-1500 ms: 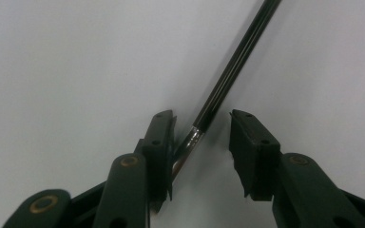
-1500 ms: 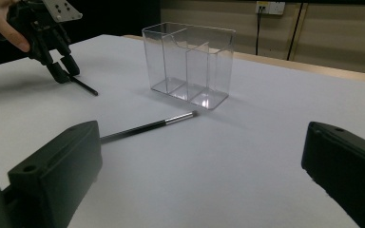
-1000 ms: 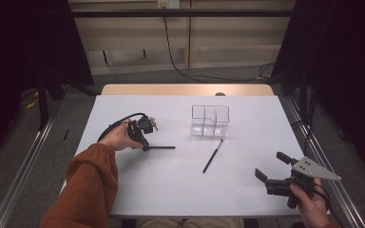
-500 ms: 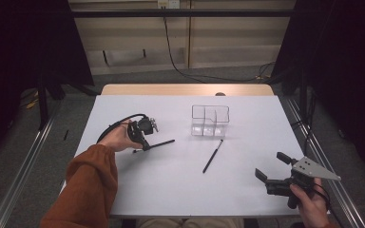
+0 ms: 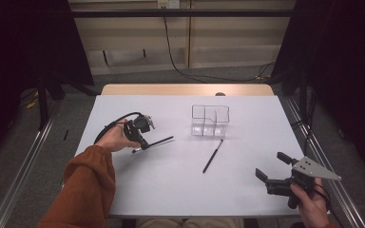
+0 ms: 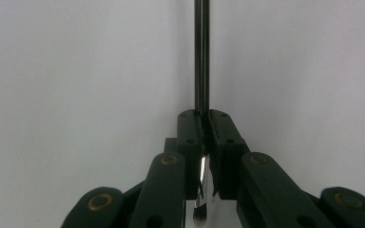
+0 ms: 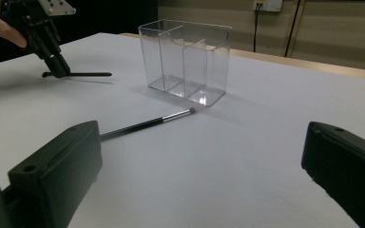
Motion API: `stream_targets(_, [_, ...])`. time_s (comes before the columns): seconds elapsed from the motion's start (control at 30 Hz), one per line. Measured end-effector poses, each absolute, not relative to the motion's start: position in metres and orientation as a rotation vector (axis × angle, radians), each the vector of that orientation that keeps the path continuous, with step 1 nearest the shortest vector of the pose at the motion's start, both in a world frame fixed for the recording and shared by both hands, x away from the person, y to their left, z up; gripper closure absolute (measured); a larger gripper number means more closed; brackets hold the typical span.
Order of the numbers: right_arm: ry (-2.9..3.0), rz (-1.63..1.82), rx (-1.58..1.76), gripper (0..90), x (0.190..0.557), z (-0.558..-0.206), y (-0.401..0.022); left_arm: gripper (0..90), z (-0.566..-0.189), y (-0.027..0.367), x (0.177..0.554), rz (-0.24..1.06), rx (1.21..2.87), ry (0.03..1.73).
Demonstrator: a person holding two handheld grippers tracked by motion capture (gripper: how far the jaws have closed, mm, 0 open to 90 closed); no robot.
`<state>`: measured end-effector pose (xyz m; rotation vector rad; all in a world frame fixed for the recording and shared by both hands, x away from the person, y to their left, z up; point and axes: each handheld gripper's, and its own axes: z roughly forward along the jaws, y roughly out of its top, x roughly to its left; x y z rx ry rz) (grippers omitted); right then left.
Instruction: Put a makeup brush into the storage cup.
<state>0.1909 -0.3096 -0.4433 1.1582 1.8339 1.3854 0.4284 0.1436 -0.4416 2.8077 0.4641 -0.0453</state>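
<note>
- Two slim black makeup brushes show in the high view: one brush [image 5: 158, 141] is clamped near its bristle end in the left gripper [image 5: 142, 142], its handle slanting up off the white table [image 5: 171, 190]; the second brush [image 5: 212, 156] lies flat and free near the table's middle, just in front of the one clear organizer [image 5: 210, 120].
- One organizer, counted by its dividers, has three compartments, all without brushes.
- One right gripper [image 5: 272, 167] sits at the table's near right corner, well apart from both brushes, its two jaws spread wide with nothing between them.
- One brush [image 6: 201, 57] shows in the left gripper view: the two jaws are pressed tight on its silver ferrule, bristle tip [image 6: 199, 218] toward the camera, dark handle running straight away over the white surface.
- Two brushes again in the right gripper view: the free one [image 7: 145, 124] lies between the wide-open jaws and the organizer [image 7: 185, 61]; the held one [image 7: 83, 74] is at far left in the left gripper [image 7: 57, 64].
</note>
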Motion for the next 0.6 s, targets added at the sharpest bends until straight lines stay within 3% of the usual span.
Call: stream_targets(0.6, [1.833, 1.385, 1.16, 0.0, 0.191, -0.443, -0.309, 84.1, -0.425, 0.162, 0.425, -0.061, 2.584, 0.577])
